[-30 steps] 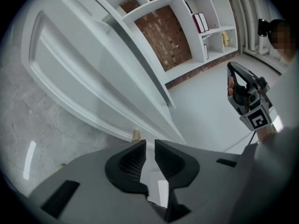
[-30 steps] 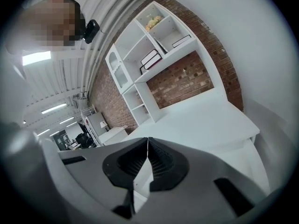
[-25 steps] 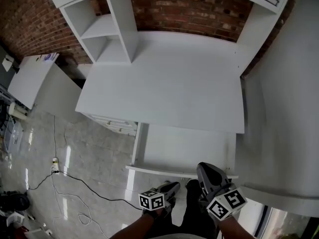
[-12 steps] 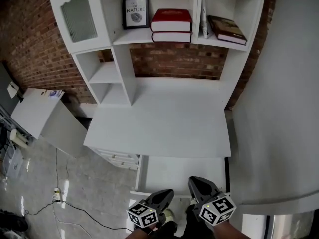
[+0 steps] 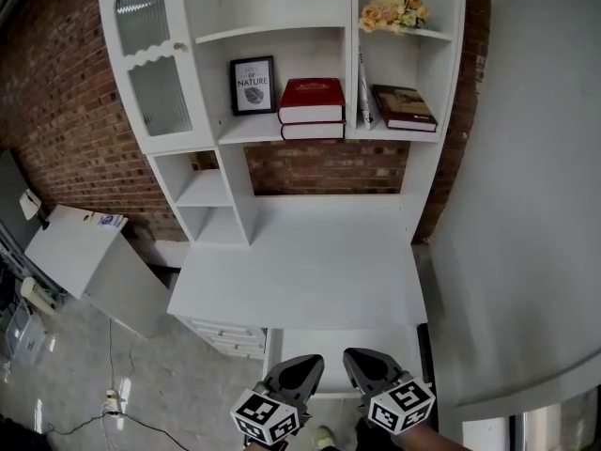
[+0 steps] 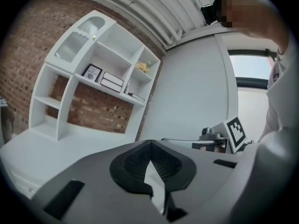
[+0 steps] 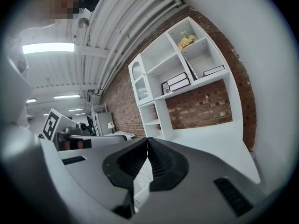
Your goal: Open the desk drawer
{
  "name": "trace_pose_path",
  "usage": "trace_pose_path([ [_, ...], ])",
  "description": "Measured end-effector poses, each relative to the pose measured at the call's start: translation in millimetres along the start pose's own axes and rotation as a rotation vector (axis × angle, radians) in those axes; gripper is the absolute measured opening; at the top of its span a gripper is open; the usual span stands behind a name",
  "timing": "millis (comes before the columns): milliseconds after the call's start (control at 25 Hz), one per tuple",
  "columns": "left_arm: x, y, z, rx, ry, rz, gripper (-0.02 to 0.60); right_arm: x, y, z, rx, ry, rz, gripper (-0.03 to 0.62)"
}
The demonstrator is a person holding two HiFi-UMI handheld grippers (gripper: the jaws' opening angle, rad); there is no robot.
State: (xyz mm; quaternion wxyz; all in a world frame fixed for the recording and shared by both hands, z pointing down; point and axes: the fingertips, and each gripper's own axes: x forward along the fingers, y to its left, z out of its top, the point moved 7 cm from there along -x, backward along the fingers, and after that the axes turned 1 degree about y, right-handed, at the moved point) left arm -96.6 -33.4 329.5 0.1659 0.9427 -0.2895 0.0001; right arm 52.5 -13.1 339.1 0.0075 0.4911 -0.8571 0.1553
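Observation:
The white desk [image 5: 300,271] stands under a shelf unit. Its wide drawer [image 5: 347,341] is pulled out below the desktop's front edge, and its white inside shows. In the head view both grippers sit side by side at the bottom edge, above the drawer's front and apart from it. My left gripper [image 5: 315,361] [image 6: 150,143] is shut with nothing between its pads. My right gripper [image 5: 353,355] [image 7: 147,140] also has its tips together and holds nothing. Both point level toward the desk.
The shelves hold red books [image 5: 310,101], a framed print [image 5: 252,85], a brown book [image 5: 404,106] and flowers [image 5: 394,7]. Small drawers [image 5: 225,336] sit under the desk's left side. A white cabinet [image 5: 84,252] stands left, a white wall [image 5: 516,205] right.
Both grippers have risen from the drawer's front edge and now hover close together. The head view has tilted up, bringing the upper shelves into sight. The drawer stays pulled out.

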Motion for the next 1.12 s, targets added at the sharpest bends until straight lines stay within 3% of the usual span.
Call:
trace_pose_path([
  [280, 1, -11, 32, 0.013, -0.071, -0.022, 0.012, 1, 8, 18, -0.049, -0.016, -0.011, 0.015],
  [1120, 12, -11, 34, 0.026, -0.064, -0.036, 0.012, 1, 7, 19, -0.045, -0.01, -0.032, 0.015],
])
